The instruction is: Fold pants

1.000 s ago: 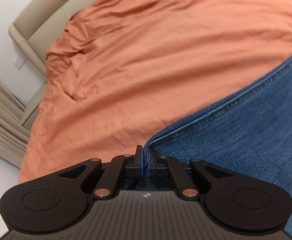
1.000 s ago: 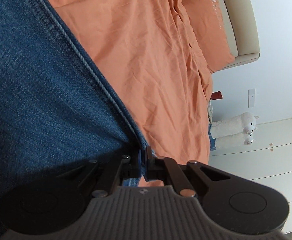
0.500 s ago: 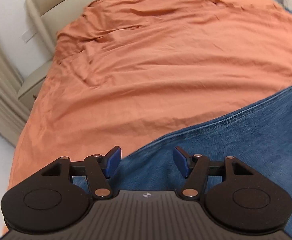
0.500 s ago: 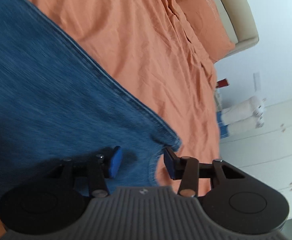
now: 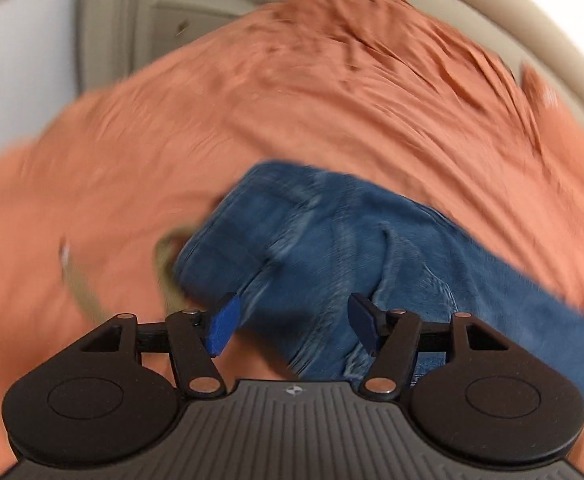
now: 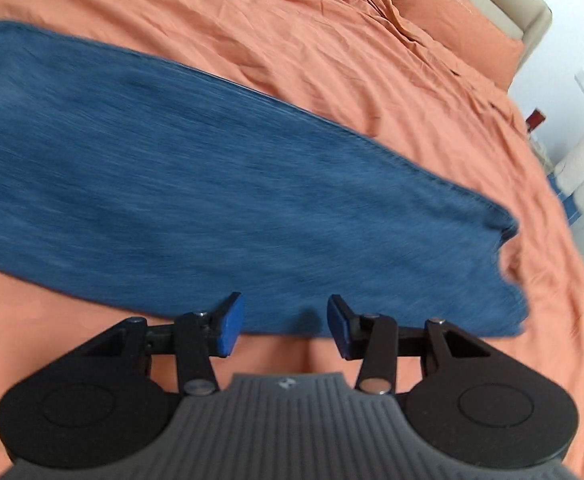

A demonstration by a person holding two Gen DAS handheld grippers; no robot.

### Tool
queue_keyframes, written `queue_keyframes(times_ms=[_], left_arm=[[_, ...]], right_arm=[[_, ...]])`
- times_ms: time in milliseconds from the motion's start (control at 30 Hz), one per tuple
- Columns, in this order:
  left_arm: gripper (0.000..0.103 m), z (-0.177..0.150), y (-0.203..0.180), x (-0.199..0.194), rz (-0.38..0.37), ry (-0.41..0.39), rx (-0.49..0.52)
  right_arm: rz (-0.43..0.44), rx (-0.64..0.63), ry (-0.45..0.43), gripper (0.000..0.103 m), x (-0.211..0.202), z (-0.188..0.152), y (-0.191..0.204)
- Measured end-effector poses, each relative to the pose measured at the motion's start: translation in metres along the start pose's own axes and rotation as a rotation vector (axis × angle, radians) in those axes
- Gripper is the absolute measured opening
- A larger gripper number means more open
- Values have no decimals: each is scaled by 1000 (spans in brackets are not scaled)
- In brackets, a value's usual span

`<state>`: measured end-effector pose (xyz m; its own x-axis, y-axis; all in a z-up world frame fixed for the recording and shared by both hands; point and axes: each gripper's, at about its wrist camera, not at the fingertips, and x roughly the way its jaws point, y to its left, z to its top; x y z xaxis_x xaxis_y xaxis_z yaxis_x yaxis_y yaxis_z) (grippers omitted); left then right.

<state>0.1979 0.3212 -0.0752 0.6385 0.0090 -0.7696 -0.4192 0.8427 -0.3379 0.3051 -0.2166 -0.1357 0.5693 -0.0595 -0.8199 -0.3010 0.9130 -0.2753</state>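
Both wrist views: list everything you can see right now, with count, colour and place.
jeans: one, blue denim, lying flat across the bed
bedspread: one, orange, covering the bed
pillow: one, orange, at the headboard
headboard: one, beige, along the bed's far end
belt: one, tan, blurred, beside the waistband
left hand-held gripper: one, black with blue pads, opening, nothing gripped
right hand-held gripper: one, black with blue pads, open, empty

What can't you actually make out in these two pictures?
- Left wrist view: motion blur smears the jeans and the pale object beside them; what it is stays unclear.
- Right wrist view: the jeans' far end runs off the left edge.
- Pillow embroidery: too small to read.
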Motion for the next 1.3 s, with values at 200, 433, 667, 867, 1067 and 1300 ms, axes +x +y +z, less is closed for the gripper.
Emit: queue_keyframes(times_ms=[200, 433, 667, 867, 1067, 1300], left_arm=[[74, -23, 60, 39, -199, -42, -394], [66, 0, 65, 82, -242, -58, -482], [31, 25, 19, 40, -67, -170, -211], [30, 43, -13, 23, 36, -212, -39], [30, 35, -4, 80, 184, -104, -8], [30, 31, -4, 77, 198, -67, 42]], right_arm=[[113, 112, 42, 43, -8, -4, 26], [93, 116, 36, 43, -5, -6, 30], [203, 230, -11, 43, -17, -13, 34], [255, 54, -58, 43, -28, -20, 77], [255, -124, -121, 44, -26, -25, 122], [297, -248, -287, 52, -42, 1, 127]])
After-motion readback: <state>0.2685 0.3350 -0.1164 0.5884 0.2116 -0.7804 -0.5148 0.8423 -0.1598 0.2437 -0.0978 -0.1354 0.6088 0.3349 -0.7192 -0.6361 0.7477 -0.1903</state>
